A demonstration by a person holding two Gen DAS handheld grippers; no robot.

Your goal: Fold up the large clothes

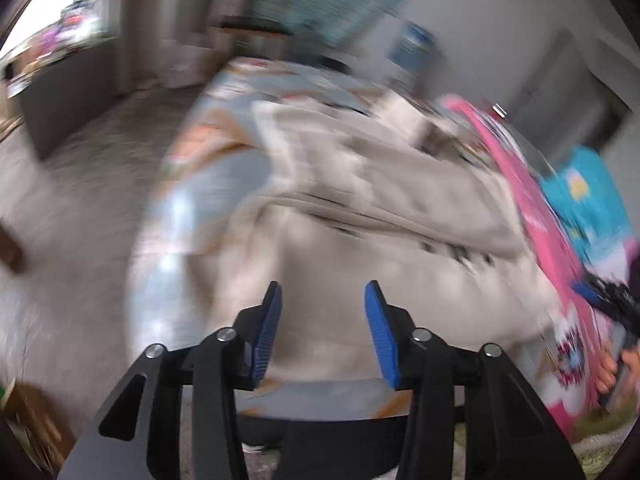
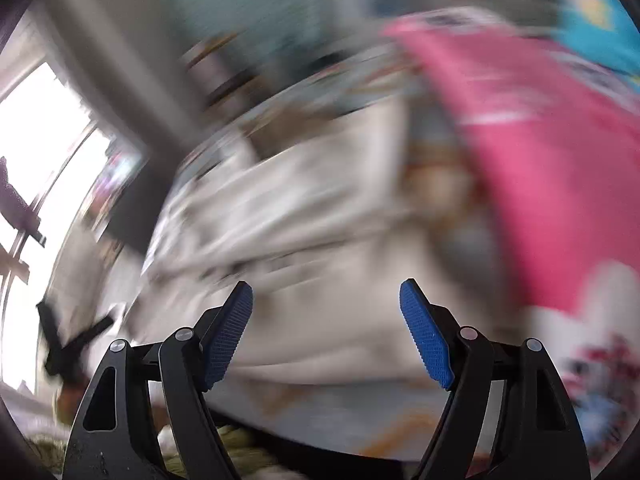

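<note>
Below both open grippers (image 1: 323,300) (image 2: 326,300), beige garment (image 1: 360,208) lies ungripped.

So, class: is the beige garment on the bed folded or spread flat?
Partly folded: the beige garment lies in overlapping layers on the bed. Blur hides how neatly.

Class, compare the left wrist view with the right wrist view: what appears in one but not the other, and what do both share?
Only the left wrist view shows the other claw gripped by a hand, at its right edge. Only the right wrist view shows a bright window. Both show the beige garment on a patterned sheet beside pink fabric, with an open claw empty in front.
</note>
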